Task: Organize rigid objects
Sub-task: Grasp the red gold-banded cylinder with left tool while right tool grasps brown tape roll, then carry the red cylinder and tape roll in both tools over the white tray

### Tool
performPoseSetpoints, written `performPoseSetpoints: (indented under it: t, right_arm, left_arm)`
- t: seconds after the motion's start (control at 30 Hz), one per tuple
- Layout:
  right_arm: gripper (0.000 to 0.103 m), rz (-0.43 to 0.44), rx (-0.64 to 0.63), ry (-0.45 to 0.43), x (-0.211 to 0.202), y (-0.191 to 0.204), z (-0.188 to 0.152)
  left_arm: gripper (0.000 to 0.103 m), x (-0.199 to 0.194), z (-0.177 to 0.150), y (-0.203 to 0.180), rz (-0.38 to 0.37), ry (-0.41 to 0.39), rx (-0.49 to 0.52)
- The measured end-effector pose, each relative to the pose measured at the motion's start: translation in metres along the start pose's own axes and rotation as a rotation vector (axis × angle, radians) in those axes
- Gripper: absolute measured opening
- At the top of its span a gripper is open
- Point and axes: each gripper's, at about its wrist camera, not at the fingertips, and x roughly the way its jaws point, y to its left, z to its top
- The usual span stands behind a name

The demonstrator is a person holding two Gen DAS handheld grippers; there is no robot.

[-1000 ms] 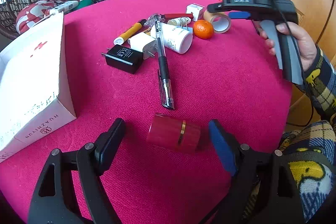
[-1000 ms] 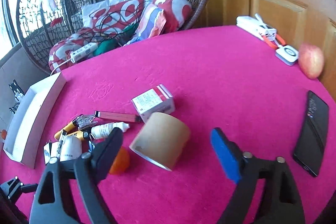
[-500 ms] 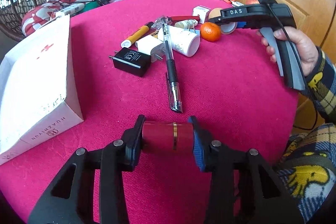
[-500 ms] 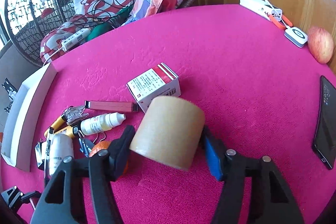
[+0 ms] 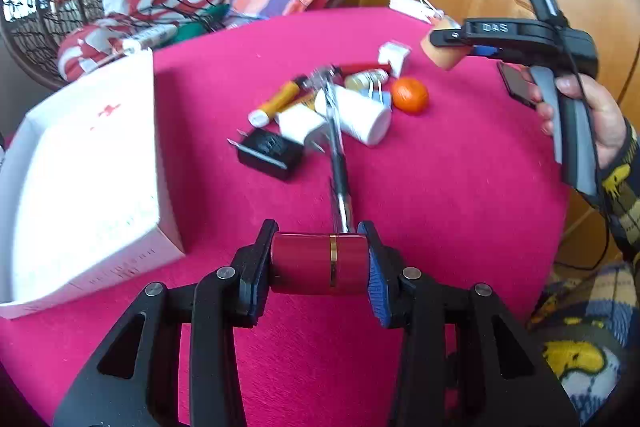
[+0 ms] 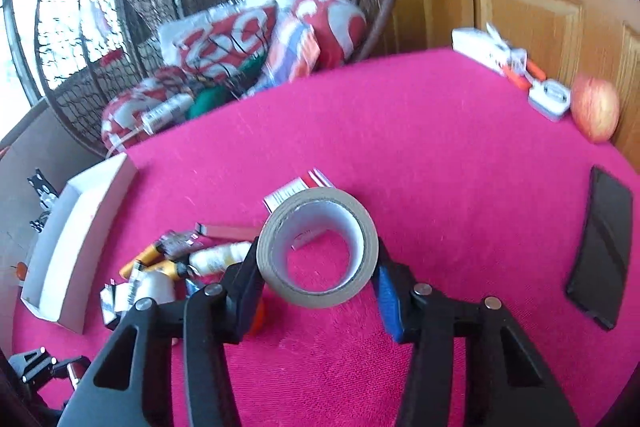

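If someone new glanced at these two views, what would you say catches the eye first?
Probably the bright pink tablecloth filling both views. Next, each gripper's catch: the left gripper is clamped on a dark red cylinder with a gold band, and the right gripper holds a brown roll of packing tape, tilted hole-up. Beyond lies a clutter pile with an orange tangerine beside it.

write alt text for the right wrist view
The right tongs grip a roll of brown tape above a pink table. A white tray and small clutter lie left; a phone and apple lie right.
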Motion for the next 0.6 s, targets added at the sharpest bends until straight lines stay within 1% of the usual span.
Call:
performPoseSetpoints:
  t: [0.17,0.37,0.6]
  right_arm:
    - [0.05,0.035,-0.018,-0.036,-0.012,0.009,0.007]
    - [0.05,0.055,-0.032,-0.063,-0.02,0.016,0.01]
    - [0.05,0.083,-0.06,-0.111,-0.037,0.028,0.018]
  left_arm:
    - [0.04,-0.008,0.011,0.006,0.037,-0.04,-0.015]
    - [0.04,-0.023,0.02,0.016,0.049,-0.1,-0.068]
    - [0.04,-0.056,0.03,0.043,0.098,-0.208,-0.152]
